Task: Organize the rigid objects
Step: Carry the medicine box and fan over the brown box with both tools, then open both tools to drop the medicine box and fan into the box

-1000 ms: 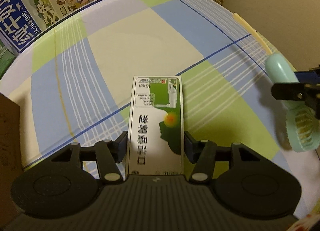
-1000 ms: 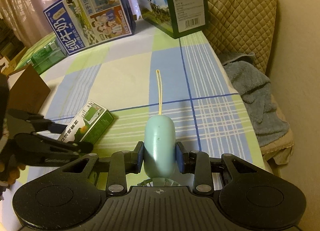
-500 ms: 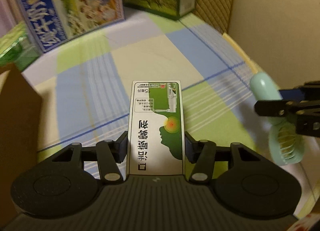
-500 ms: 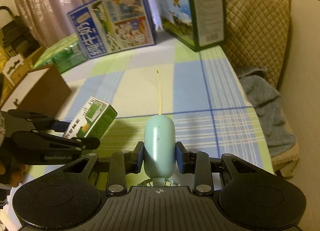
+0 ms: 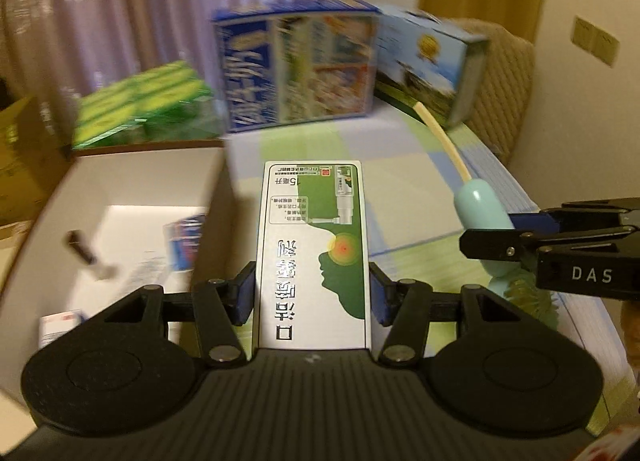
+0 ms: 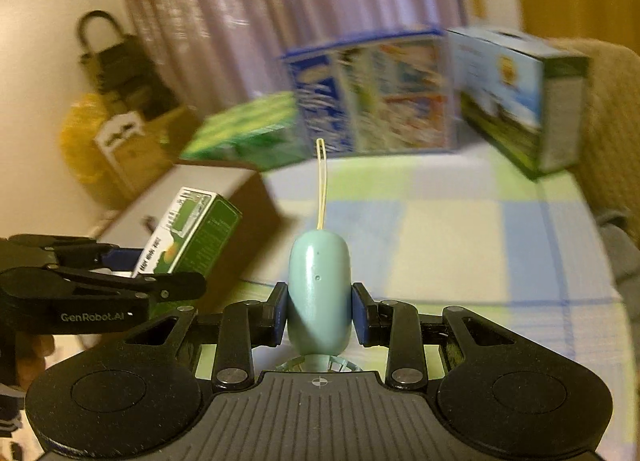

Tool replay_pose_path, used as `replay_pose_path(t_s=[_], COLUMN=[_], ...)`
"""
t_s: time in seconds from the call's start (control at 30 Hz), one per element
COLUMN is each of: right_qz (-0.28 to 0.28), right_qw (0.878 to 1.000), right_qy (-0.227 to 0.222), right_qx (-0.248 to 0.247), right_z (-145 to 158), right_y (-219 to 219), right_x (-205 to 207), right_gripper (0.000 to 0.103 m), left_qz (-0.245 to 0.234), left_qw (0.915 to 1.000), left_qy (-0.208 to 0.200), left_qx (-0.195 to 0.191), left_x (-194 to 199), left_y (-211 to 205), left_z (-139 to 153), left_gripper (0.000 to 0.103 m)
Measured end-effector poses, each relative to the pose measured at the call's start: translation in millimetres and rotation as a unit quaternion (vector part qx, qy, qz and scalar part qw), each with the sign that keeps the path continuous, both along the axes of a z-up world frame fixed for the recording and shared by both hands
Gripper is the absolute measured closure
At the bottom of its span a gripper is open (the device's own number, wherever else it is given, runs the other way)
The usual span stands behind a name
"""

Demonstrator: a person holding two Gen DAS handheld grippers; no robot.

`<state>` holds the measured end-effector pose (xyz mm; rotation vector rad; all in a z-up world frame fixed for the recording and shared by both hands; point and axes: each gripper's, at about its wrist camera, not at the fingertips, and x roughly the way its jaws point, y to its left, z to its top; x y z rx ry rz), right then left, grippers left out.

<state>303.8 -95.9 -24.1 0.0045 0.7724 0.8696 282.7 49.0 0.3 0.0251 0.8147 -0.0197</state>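
Observation:
My left gripper [image 5: 312,293] is shut on a green and white medicine box [image 5: 314,245] and holds it in the air beside an open cardboard box [image 5: 120,197] on the left. The medicine box also shows in the right wrist view [image 6: 188,233], with the left gripper [image 6: 100,285] under it. My right gripper [image 6: 319,315] is shut on the handle of a mint green hand fan [image 6: 318,293] with a yellow strap [image 6: 321,185]. The fan also shows at the right of the left wrist view [image 5: 484,217], lifted above the checked tablecloth [image 5: 404,181].
The cardboard box holds a few small items [image 5: 184,241]. A blue milk carton box [image 5: 296,65], a green-sided box [image 5: 428,65] and a flat green pack [image 5: 144,105] stand at the table's far end. A quilted chair [image 6: 612,121] is at the right.
Both grippers have risen and tilted up with their objects. The left gripper has moved left, so the open cardboard box now shows beside the medicine box.

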Motion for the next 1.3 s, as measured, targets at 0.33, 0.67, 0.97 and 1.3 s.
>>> replay_pose_path(t_s=[0.33,0.67,0.97,1.3], right_qz=[0.073,0.055,0.009,-0.019], right_qw=[0.996,0.996,0.994,0.992], right_qy=[0.021,0.068,0.109,0.112], right_qx=[0.051,0.027,-0.013,-0.057], right_z=[21.6,-2.6,-37.3,-62.2], right_y=[131.5,225.9,263.7,286.1], right_x=[-22.9,-11.2,17.3,41.4], right_gripper=[0.073,0.073,0.073,0.073], left_qz=[0.065,0.059,0.022,-0.002], left_qw=[0.9973,0.9972,0.9958,0.9958], left_qy=[-0.017,0.031,0.083,0.090], left_qx=[0.029,0.035,0.031,0.014], left_x=[-22.8,0.3,39.6,66.0], left_y=[106.9,186.6,216.4,229.6], left_z=[25.8,-3.3,-45.2,-64.9], left_gripper=[0.052,0.052,0.052,0.056])
